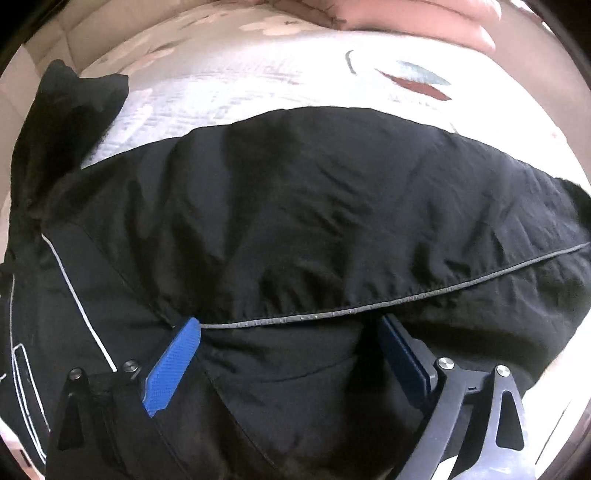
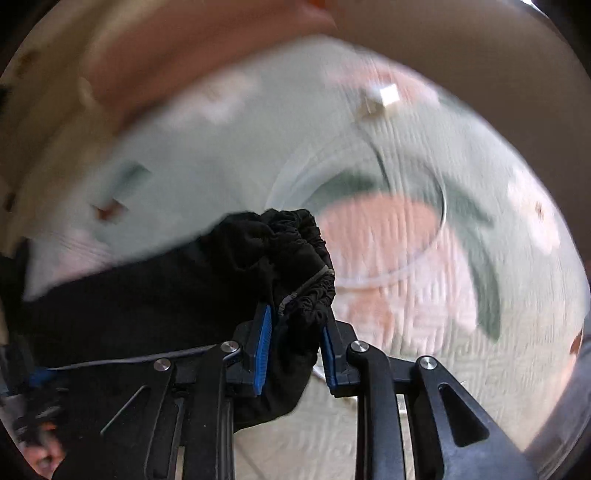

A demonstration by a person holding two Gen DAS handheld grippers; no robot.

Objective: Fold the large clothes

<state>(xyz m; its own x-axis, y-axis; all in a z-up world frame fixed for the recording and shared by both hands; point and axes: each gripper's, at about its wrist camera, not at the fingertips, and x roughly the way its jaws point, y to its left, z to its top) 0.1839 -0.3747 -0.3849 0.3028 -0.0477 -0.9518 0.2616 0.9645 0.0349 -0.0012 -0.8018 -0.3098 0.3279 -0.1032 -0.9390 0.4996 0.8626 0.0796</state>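
A large black jacket [image 1: 295, 206] with thin grey piping lies spread on a quilted bedspread [image 1: 229, 92]. One sleeve [image 1: 70, 122] lies out at the far left. My left gripper [image 1: 290, 325] is open; its blue pads [image 1: 173, 365] stand wide apart over the jacket's near part, just below the piping line. In the right wrist view my right gripper [image 2: 297, 321] is shut on the gathered elastic cuff [image 2: 295, 258] of a black sleeve and holds it above the bed. The view is blurred by motion.
The bedspread [image 2: 424, 258] is pale with pink and green flower shapes. A pink pillow or bolster [image 1: 424, 22] lies at the far edge. A small white tag or box [image 2: 380, 98] sits on the bed beyond the cuff.
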